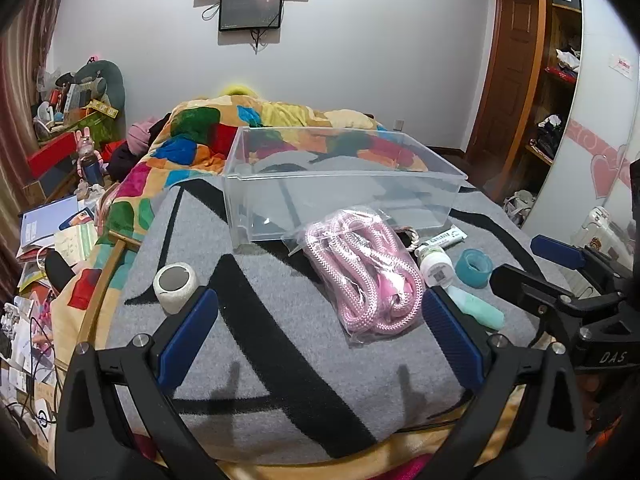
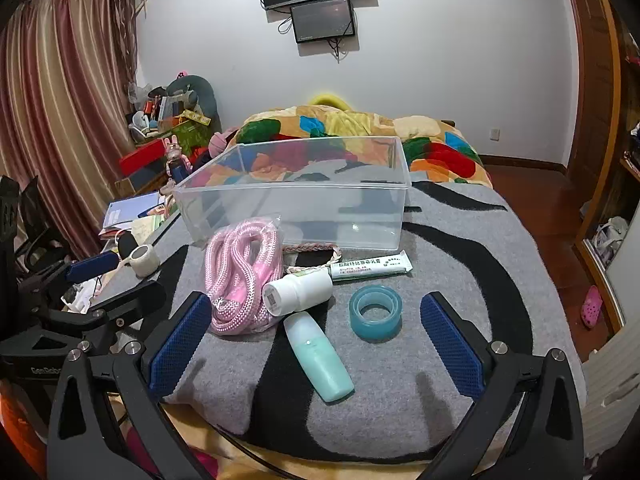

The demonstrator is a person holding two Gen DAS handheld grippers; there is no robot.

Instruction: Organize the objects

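A clear plastic bin (image 1: pixel 456 179) (image 2: pixel 192 192) stands empty on the grey and black blanket (image 1: pixel 280 344) (image 2: pixel 460 248). In front of it lie a bagged pink rope (image 1: pixel 360 268) (image 2: pixel 236 276), a white bottle (image 1: pixel 436 268) (image 2: pixel 300 292), a teal tube (image 1: pixel 480 308) (image 2: pixel 320 356), a blue tape roll (image 1: pixel 476 266) (image 2: pixel 375 312), a white ointment tube (image 2: pixel 372 267) (image 1: pixel 446 239) and a white tape roll (image 1: pixel 175 286) (image 2: pixel 142 258). My left gripper (image 1: pixel 320 336) is open and empty, just short of the rope. My right gripper (image 2: pixel 316 344) is open, with the teal tube between its jaws.
A colourful quilt (image 1: pixel 208 136) (image 2: pixel 440 140) is heaped behind the bin. A braided cord (image 2: pixel 308 250) lies by the ointment tube. Cluttered papers and boxes (image 1: pixel 48 240) fill the floor at left. A wardrobe (image 1: pixel 560 80) stands at right.
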